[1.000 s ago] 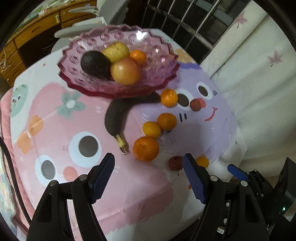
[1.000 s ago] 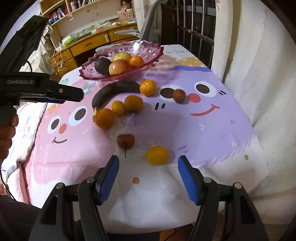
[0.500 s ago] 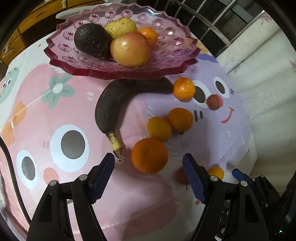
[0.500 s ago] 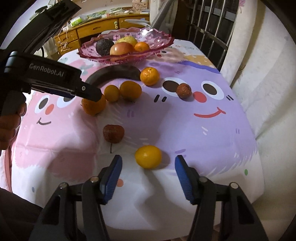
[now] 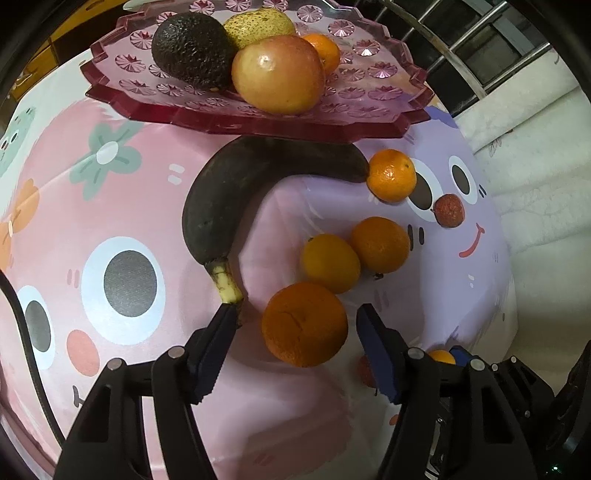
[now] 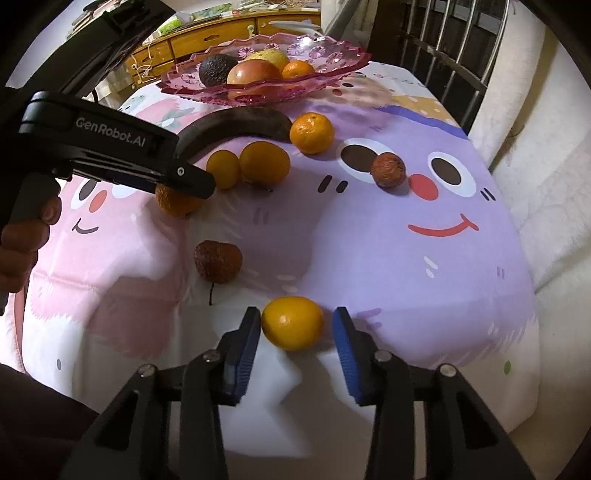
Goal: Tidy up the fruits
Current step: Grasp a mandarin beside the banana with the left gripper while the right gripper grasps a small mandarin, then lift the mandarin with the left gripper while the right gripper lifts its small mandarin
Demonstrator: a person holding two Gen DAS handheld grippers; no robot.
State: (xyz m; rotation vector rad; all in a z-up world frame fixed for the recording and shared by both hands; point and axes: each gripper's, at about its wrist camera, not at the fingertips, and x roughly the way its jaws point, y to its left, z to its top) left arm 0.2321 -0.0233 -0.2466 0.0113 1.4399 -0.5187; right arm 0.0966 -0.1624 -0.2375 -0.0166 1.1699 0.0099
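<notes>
In the left wrist view a large orange (image 5: 304,325) sits on the cartoon tablecloth between the blue pads of my left gripper (image 5: 295,323). Its jaws are closing, with a gap still on each side. My right gripper (image 6: 295,325) is closing around a small yellow-orange citrus (image 6: 291,323); the left pad is at its skin and the right pad stands clear. Behind stands a pink glass dish (image 5: 369,122) that holds an avocado (image 5: 192,48), a pear, an apple (image 5: 279,77) and a tangerine. A blackened banana (image 5: 221,192) lies below the dish.
Three more tangerines (image 5: 380,243) and two dark red fruits (image 6: 218,260) lie loose on the cloth. A hand (image 6: 22,236) holds the left tool's black body (image 6: 110,147) over the table's left. A metal railing (image 6: 461,55) and wooden drawers (image 6: 221,33) stand behind.
Both grippers have come down toward the table. The left jaws have narrowed around the large orange, and the right jaws have narrowed a good deal around the small citrus.
</notes>
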